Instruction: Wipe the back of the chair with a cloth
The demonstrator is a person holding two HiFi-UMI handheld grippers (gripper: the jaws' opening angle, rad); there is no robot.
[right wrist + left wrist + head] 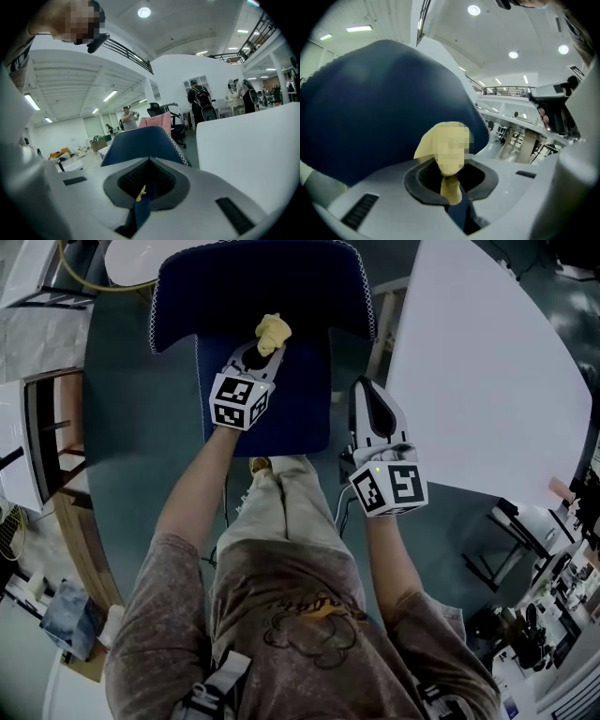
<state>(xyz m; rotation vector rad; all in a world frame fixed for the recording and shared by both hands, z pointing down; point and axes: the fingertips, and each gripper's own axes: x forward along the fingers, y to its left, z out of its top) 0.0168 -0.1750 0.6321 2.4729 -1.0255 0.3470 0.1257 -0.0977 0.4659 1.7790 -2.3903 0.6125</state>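
L claw [263,350] clamped on yellow cloth [273,330], upper centre, near blue chair back [253,282]. R claw [367,390] closed, empty, centre-right. Rec: press cloth flat, overlapping sweeps, keep grip tight.

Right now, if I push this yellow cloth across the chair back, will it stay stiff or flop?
Probably floppy: the cloth bunches into a soft lump past the left tool, with a tail trailing back between the shut jaws. It looks light and thin, so it would likely fold and drag on the upholstered-looking chair back rather than slide freely.
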